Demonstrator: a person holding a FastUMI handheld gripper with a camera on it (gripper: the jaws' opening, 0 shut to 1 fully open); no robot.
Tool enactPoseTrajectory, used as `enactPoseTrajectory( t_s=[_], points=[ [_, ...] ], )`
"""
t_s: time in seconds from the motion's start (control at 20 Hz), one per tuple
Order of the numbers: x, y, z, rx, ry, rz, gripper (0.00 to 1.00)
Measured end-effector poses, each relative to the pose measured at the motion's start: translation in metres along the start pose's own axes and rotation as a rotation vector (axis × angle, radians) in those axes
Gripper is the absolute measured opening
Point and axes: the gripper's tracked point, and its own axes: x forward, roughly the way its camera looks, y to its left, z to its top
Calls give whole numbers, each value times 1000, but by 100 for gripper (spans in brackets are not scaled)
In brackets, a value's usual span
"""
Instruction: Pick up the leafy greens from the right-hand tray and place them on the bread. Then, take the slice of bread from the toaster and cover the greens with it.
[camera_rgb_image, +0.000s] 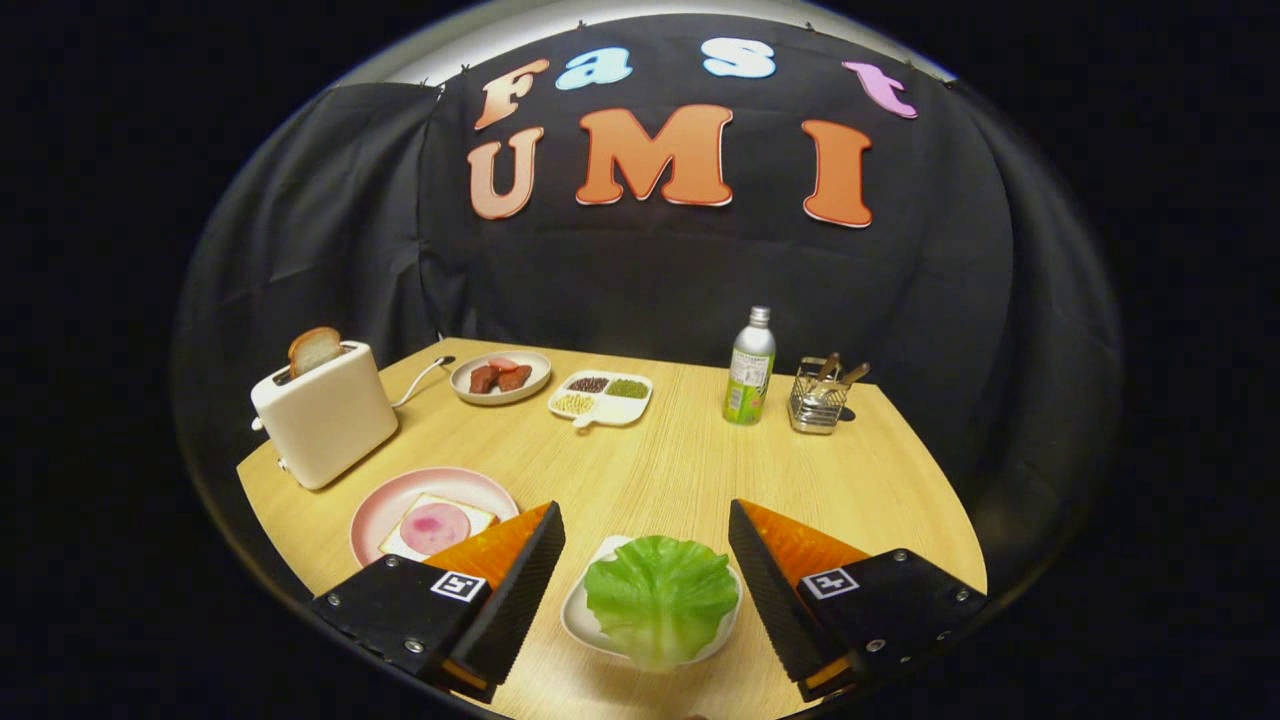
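- So, the gripper (646, 525) has its 2 fingers spread wide apart, not touching anything.
- Greens (660, 597) sit right between the fingers, on a small white tray (580, 620). It's 1 big crinkly leaf that hangs over the tray's near rim.
- Off to the left of the left finger there's a pink plate (385, 505) with a slice of bread (432, 527) on it, and a round pink slice of something on top of the bread. The left finger hides a corner of the plate.
- Toaster (323, 415) is beyond that plate, at the table's left edge, white, with 1 toast slice (314, 350) sticking up out of the slot. Its cord trails off toward the back.
- Further back: a plate of reddish-brown meat pieces (500, 377), then just beside it a white divided dish (600, 397) with dark, green and yellowish stuff in 3 compartments.
- Back right: a green-labelled bottle (750, 367) standing upright, and near it a wire holder (818, 400) with a few utensils in it.
- All of it is on a light wood table (690, 460).
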Motion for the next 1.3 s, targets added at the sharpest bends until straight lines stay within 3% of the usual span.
enactPoseTrajectory(
  t_s=[0.3, 0.85, 1.3],
  points=[
    [19, 8, -39, -48, 193, 63, 95],
    [45, 3, -87, -70, 393, 75, 95],
    [59, -1, -115, -35, 491, 63, 78]
  ],
)
